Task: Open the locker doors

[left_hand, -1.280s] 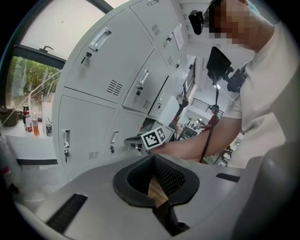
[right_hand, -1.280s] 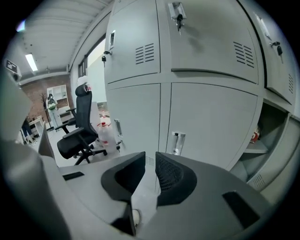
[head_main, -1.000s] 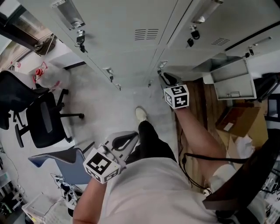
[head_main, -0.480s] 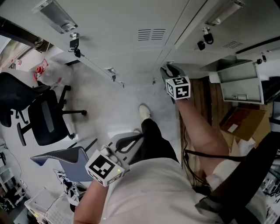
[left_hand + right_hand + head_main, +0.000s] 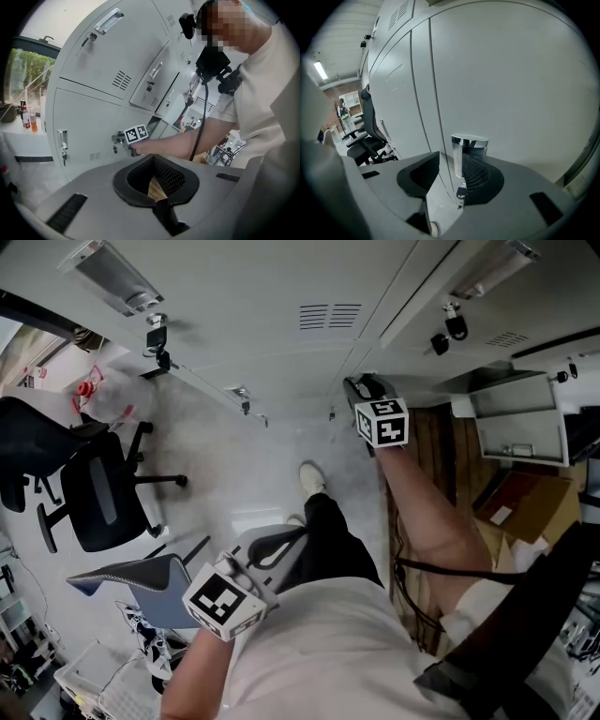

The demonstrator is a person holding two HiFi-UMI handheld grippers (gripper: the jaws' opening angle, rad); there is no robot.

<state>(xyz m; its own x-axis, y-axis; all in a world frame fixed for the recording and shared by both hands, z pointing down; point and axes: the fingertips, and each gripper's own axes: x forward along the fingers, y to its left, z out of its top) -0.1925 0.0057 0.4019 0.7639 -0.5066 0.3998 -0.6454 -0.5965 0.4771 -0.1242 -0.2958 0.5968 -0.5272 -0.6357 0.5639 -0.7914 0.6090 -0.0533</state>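
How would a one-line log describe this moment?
right gripper: jaws just opening, locker handle between them, unclamped | left gripper: shut, idle

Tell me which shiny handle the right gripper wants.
Start at the wall of pale grey lockers and follow the right gripper to the door it faces. The handle is the short chrome bar there, a key dangling below. It alone stands between gripper fingers, which have just been opening and aren't pressing it.
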